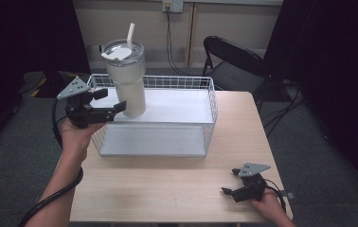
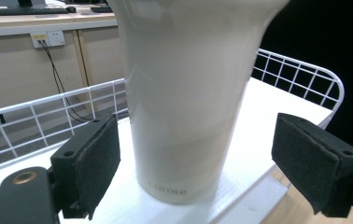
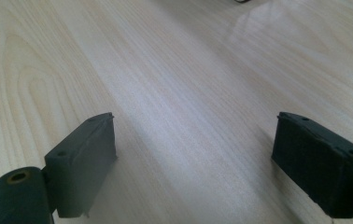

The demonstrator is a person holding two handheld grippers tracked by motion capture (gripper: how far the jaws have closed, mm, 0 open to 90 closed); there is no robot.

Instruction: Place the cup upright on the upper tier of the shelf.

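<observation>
Tall cream tumbler [image 2: 184, 93] stands at rack [image 1: 205, 113] shelf's left edge; smooth, top-heavy, slippery: grip low. Left tongs [image 2: 195, 163] open around base; right tongs [image 3: 198, 163] open over desk [image 3: 174, 70].

Table layout: your left gripper at the basket, your right gripper at the near edge.

On the table [image 1: 167, 184] the wire basket [image 1: 201, 137] sits toward the far side, left of centre. In the basket, the tumbler [image 1: 129, 82] stands upright on the raised shelf [image 1: 182, 106] at its left end, with the straw [image 1: 130, 35] rising from the lid [image 1: 122, 49]. Your left gripper [image 1: 113, 100] is at the basket's left end, its jaws spread either side of the tumbler's base. Your right gripper [image 1: 230, 181] rests on the table's near right corner, well apart from the basket. Behind the table's far right corner stands a folding chair [image 1: 234, 59].
</observation>
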